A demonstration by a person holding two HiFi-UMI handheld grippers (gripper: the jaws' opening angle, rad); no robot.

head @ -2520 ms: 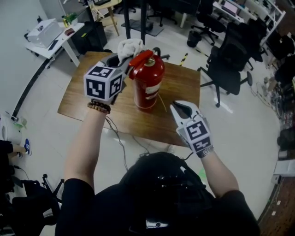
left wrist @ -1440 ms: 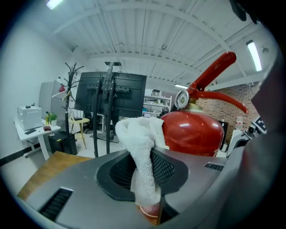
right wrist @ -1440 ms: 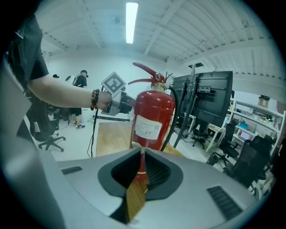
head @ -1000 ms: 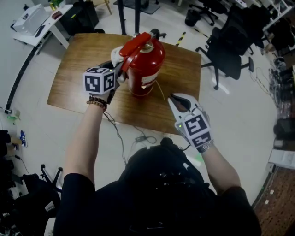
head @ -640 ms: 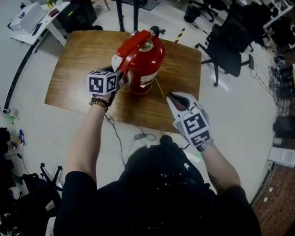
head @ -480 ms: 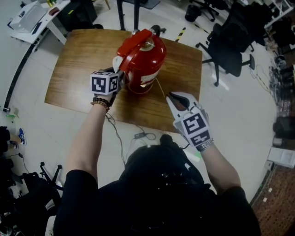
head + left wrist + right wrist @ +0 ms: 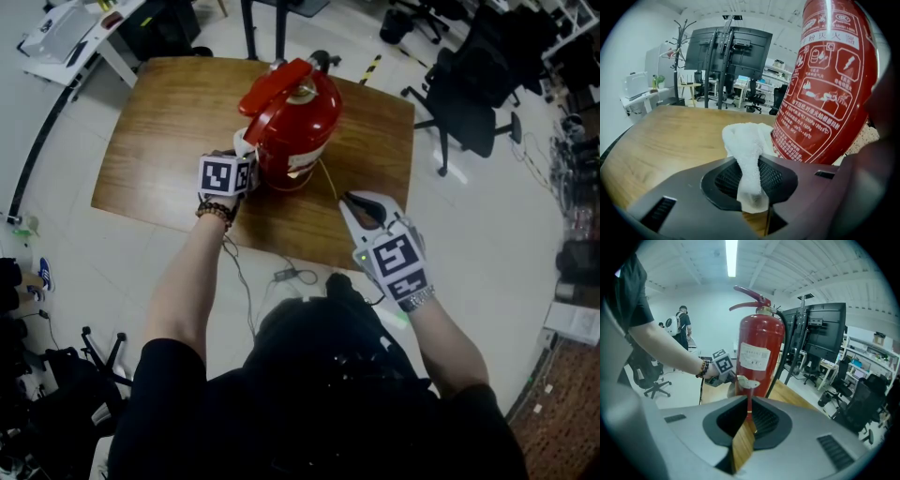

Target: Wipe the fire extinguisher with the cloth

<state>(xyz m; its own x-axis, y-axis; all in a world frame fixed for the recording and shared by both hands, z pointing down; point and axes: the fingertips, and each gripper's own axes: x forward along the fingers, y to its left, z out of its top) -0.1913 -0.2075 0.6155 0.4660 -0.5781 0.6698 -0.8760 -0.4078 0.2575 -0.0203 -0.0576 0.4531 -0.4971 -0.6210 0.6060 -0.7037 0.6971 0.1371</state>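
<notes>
The fire extinguisher stood upright near the middle of the wooden tabletop. The left hand-held gripper was clamped on a narrow fold of the white cloth, and the bunched free end lay against the extinguisher's lower left flank, beside its printed label. The right hand-held gripper hung to the near right of the extinguisher, well apart from it, its jaws together with nothing between them.

Nothing braced the cylinder. A firm sideways wipe from the left could therefore have slid it across the smooth wood, or rocked it towards its right side. The grip took only a thin pinch of cloth, so drag on the painted metal might have pulled the fold out of the jaws. With so little cloth ahead of the tips, the hard jaw ends could also have scraped the label.
</notes>
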